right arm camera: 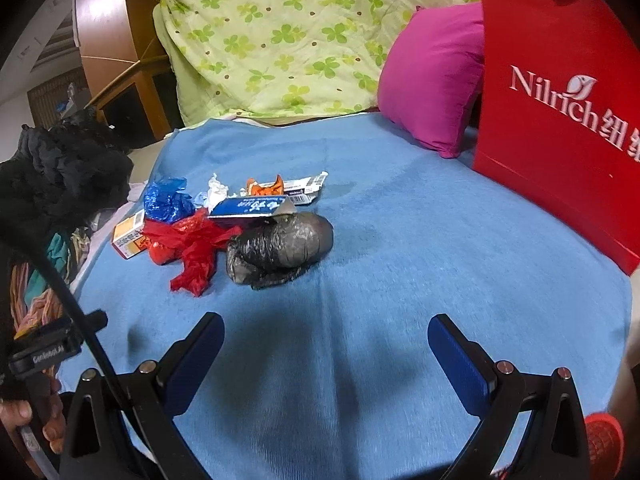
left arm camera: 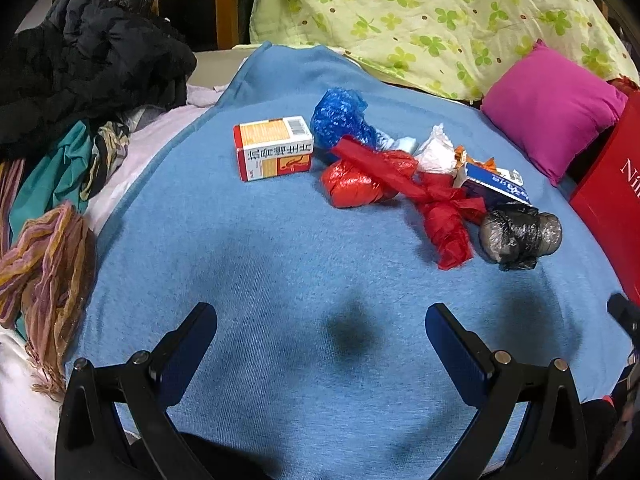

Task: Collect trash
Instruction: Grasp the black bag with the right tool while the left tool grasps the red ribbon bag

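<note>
Trash lies in a heap on a blue blanket [left arm camera: 248,264]: an orange-and-white carton [left arm camera: 273,147], a crumpled blue plastic bag [left arm camera: 340,118], red plastic bags [left arm camera: 400,184], white tissue [left arm camera: 436,152], a flattened blue box [left arm camera: 496,186] and a black plastic bundle [left arm camera: 520,234]. In the right wrist view the black bundle [right arm camera: 280,250] lies nearest, with the red bags [right arm camera: 192,248] and the carton [right arm camera: 128,234] to its left. My left gripper [left arm camera: 320,320] is open, short of the heap. My right gripper [right arm camera: 326,330] is open too, below the black bundle.
A red paper bag [right arm camera: 560,120] stands at the right edge of the bed beside a magenta cushion [right arm camera: 432,76]. A green flowered quilt [left arm camera: 420,20] lies behind. Dark clothes [left arm camera: 88,64] and scarves [left arm camera: 48,272] pile up on the left. A hand [right arm camera: 24,420] shows at lower left.
</note>
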`<state>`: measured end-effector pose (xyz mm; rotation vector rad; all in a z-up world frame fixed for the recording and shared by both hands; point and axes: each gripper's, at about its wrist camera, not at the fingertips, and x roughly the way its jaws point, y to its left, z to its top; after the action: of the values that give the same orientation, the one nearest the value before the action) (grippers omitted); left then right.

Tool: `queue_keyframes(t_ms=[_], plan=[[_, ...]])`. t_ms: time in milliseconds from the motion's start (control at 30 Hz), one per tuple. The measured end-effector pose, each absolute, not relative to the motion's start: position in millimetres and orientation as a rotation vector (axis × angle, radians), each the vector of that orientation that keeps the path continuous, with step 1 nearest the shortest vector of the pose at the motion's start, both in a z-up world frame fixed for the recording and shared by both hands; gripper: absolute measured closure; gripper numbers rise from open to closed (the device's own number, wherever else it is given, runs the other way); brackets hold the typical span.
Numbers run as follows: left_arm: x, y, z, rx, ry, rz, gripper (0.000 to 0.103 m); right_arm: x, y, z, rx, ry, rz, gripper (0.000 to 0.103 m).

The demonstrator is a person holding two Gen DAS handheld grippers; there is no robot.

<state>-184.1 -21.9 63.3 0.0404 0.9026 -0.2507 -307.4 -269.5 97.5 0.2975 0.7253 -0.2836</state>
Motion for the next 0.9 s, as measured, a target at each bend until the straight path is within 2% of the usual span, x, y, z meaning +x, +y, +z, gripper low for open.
queue_keyframes(t_ms=[300, 533, 567, 600, 633, 767, 900], plan=[[-172, -24, 56, 0.041, 0.921, -0.264, 0.0, -233, -285, 88, 0.317, 0.738, -0.246, 0.0], [-155, -34, 51, 0.05, 0.931, -0.268, 0.0, -182, -298, 56, 0.375, 0.832, -0.215, 0.002], [-152, -36, 51, 0.054, 0.933, -0.269, 0.0, -179, -297, 50, 0.387, 0.844, -0.19, 0.013], [-149, -39, 50, 0.058, 0.933, -0.271, 0.0, -178, -295, 47, 0.391, 0.845, -0.17, 0.033], [-147, -42, 50, 0.061, 0.932, -0.273, 0.0, -177, -293, 44, 0.393, 0.839, -0.151, 0.039], [-135, -60, 51, 0.07, 0.93, -0.288, 0.0, -186, -289, 51, 0.366, 0.807, -0.137, 0.05], [-124, -95, 54, 0.062, 0.916, -0.34, 0.0, -212, -298, 58, 0.375, 0.787, -0.148, 0.054]])
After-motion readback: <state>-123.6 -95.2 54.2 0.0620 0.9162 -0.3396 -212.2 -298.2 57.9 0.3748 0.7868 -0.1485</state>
